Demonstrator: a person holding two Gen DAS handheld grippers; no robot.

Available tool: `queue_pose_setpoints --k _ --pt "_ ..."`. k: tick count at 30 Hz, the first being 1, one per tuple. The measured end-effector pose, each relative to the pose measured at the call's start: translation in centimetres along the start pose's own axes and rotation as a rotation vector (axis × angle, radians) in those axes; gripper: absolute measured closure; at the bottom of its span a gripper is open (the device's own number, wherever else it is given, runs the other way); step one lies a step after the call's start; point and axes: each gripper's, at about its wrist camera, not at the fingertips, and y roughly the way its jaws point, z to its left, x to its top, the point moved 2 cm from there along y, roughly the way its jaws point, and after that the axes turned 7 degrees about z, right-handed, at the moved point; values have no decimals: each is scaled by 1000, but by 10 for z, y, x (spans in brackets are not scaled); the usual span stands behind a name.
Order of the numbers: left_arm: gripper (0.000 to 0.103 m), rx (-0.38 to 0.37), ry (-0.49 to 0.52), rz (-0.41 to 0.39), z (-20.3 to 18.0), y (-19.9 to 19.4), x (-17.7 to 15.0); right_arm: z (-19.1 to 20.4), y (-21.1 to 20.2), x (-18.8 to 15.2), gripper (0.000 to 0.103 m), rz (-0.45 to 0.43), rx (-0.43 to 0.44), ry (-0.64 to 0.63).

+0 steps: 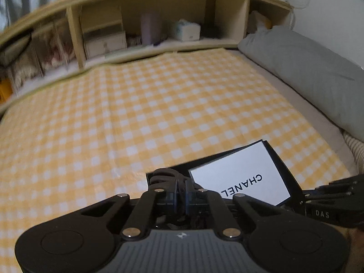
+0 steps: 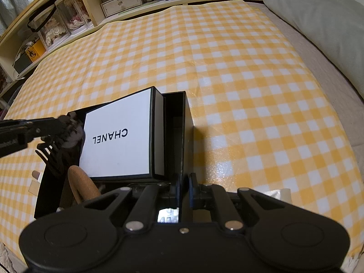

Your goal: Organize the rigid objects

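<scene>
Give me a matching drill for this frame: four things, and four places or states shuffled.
Things:
1. white CHANEL box
2. grey pillow
3. black box
4. cork piece

States:
A. lies at the right, outside any box
B. brown, in the black box's near corner
C. wall pinched by the right hand-held gripper
D. black lettering on top, sits inside the black box

Pairs: 1-D, 2-A, 3-C, 4-B
</scene>
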Motion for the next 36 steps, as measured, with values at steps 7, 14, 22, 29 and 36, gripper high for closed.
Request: queue_pose_setpoints --k 7,14,22,29,36 --pt "101 170 204 -58 -34 -15 -3 0 0 0 95 0 1 1" --pt "100 173 300 -23 -48 -6 -10 0 0 0 94 0 3 2" --pt "84 54 194 24 -33 2 -7 0 0 -1 94 0 5 4" --pt "68 -48 4 26 3 -13 -3 0 0 -1 94 0 5 4" --pt "69 -115 -134 48 36 -24 -17 -1 0 -1 94 1 7 6"
